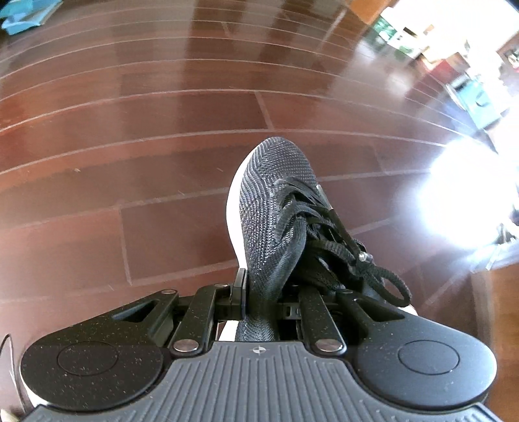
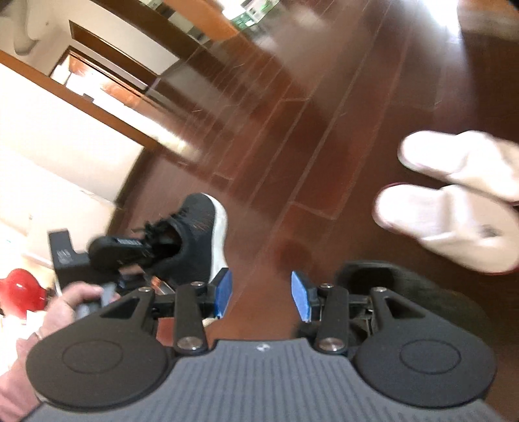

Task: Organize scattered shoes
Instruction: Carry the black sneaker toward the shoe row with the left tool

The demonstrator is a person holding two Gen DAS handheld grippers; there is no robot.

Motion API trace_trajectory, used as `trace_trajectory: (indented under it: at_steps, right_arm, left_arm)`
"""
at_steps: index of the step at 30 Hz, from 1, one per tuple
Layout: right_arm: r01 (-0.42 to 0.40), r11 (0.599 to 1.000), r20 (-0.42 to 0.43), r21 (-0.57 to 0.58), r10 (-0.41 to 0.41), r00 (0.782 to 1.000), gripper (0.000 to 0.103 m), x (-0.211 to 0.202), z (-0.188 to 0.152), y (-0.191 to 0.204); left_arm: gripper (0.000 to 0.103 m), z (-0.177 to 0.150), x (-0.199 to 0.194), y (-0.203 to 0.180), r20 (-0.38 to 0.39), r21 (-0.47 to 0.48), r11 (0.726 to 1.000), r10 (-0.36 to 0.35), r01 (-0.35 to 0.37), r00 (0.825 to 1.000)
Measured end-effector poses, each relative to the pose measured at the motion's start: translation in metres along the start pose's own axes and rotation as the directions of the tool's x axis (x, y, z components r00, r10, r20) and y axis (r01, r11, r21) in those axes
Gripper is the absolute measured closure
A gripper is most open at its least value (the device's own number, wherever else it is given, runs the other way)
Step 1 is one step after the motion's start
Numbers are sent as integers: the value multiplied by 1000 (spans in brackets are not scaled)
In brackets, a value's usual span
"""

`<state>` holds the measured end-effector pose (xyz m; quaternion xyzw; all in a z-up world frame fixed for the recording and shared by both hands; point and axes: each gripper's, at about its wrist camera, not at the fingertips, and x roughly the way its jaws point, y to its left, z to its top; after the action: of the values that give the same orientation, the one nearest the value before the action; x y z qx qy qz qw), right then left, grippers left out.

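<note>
Your left gripper [image 1: 256,292] is clenched on the black knit sneaker [image 1: 275,207], pinching the fabric at its collar; the shoe hangs from the fingers above the red-brown plank floor [image 1: 162,130], toe pointing away from you, white sole edge on the left and loose laces spilling to the right. Beyond the sneaker's toe the boards run bare up to a blue object [image 1: 19,18] at the far left edge and bright clutter at the far right.

Your right gripper [image 2: 261,292] is released, blue pads [image 2: 225,292] spread with only floor between them. Left of those pads you see the same sneaker held by the other gripper, with your hand [image 2: 69,303] below it. To the right of the pads lie two white slippers [image 2: 454,194], blurred, side by side. A red object [image 2: 21,290] sits at the far left edge.
</note>
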<state>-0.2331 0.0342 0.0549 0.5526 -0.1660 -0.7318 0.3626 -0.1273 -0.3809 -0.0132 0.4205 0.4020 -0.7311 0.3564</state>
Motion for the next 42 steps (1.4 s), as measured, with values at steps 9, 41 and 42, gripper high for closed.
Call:
trace_trajectory:
  at_steps: [9,41,42]
  right_arm:
    - [-40,999,44,24,39,998,59,-78,6,-57]
    - [-102,949,144,297,62,988,52,-178,-85,-119]
    - [-98,944,161,314,49,986,52,-186,-86,-127]
  left_arm:
    - [89,-117,-46,-78,5,5,999,-33,33,999]
    - [88,-274,-27,-204,-189,286,942,-123,175,974]
    - [88,-283,-22,-206,-207,283,941,-128,184,970]
